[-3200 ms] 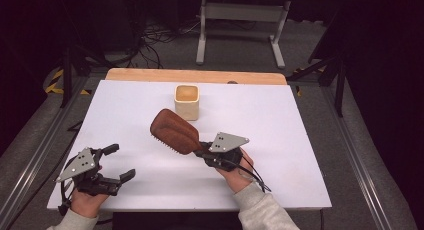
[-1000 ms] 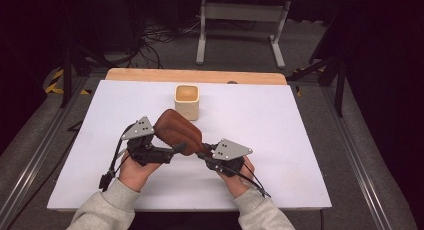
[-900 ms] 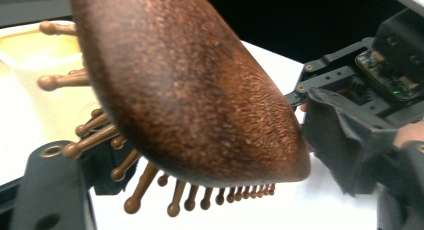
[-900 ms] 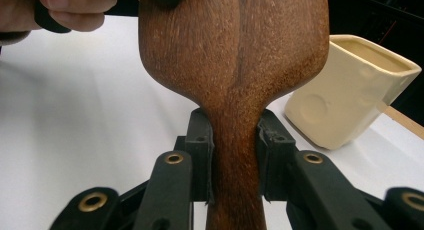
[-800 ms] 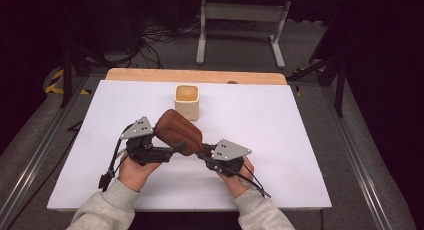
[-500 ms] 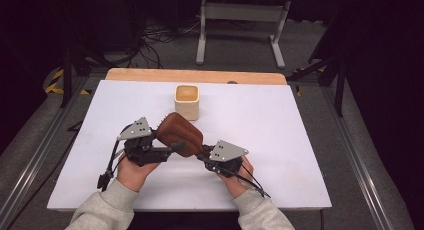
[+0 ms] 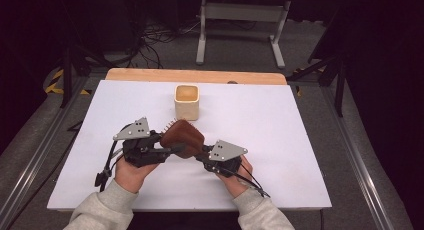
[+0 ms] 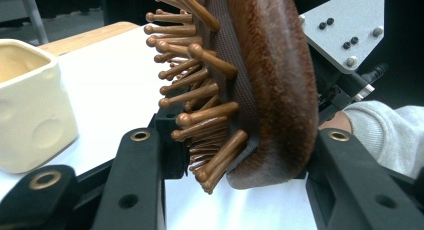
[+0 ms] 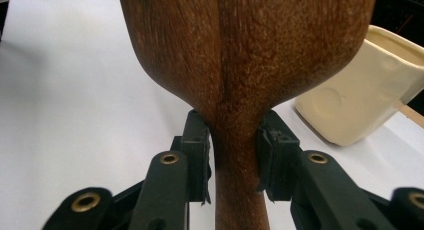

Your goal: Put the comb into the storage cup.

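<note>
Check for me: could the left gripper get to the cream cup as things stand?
Probably not yet. The left gripper straddles the wooden hairbrush, which sits between it and the cream cup; the right gripper clamps its handle.

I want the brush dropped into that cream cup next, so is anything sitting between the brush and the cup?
Nothing visible does. The brown wooden hairbrush, held by the left hand-held gripper and right hand-held gripper, sits just short of the cream square ceramic cup, with bare white tabletop between.

White table top [image 7: 280, 140] w/ wooden strip [image 7: 200, 76] along far edge; one cream square cup [image 7: 187, 101] standing on it (upright, near far-centre).
</note>
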The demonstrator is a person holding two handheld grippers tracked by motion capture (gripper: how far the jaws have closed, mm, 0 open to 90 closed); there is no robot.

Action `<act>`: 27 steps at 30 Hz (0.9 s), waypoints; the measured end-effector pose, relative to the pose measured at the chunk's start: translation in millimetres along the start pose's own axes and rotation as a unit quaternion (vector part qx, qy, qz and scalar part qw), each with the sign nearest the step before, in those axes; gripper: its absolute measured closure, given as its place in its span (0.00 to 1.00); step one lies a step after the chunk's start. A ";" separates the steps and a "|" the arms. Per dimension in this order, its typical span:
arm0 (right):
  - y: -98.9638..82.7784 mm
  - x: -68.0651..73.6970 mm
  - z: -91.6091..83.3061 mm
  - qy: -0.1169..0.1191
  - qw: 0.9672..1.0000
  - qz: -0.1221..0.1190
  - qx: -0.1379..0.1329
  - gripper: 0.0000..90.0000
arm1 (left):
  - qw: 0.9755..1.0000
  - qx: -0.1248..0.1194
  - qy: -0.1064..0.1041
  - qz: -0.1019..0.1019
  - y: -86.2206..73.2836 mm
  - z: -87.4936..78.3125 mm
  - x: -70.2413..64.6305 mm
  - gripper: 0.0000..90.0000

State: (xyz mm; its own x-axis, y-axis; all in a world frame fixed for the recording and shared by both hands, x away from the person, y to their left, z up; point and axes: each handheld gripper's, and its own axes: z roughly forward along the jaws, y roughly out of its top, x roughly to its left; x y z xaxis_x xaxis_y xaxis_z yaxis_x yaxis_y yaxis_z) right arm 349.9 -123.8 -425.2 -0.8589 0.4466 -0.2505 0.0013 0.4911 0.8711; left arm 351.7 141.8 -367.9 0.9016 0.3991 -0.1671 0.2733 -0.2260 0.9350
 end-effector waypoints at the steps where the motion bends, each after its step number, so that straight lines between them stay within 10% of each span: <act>1: 0.0 0.0 0.0 0.000 1.000 0.000 0.000 0.77 | 1.000 0.002 -0.002 -0.002 1.1 -0.3 1.0 0.64; 27: -1.6 -21.5 -18.6 0.004 0.998 0.061 -0.018 0.13 | 0.998 0.025 0.050 0.029 54.5 -24.0 11.7 0.63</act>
State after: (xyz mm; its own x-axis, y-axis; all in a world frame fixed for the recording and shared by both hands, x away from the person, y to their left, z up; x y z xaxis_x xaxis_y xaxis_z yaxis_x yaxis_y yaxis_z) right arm 358.8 -148.1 -413.4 -0.8579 0.4949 -0.1384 0.0873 0.4058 0.9098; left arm 369.1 155.4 -311.4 0.8787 0.4709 -0.0786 0.2402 -0.2938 0.9252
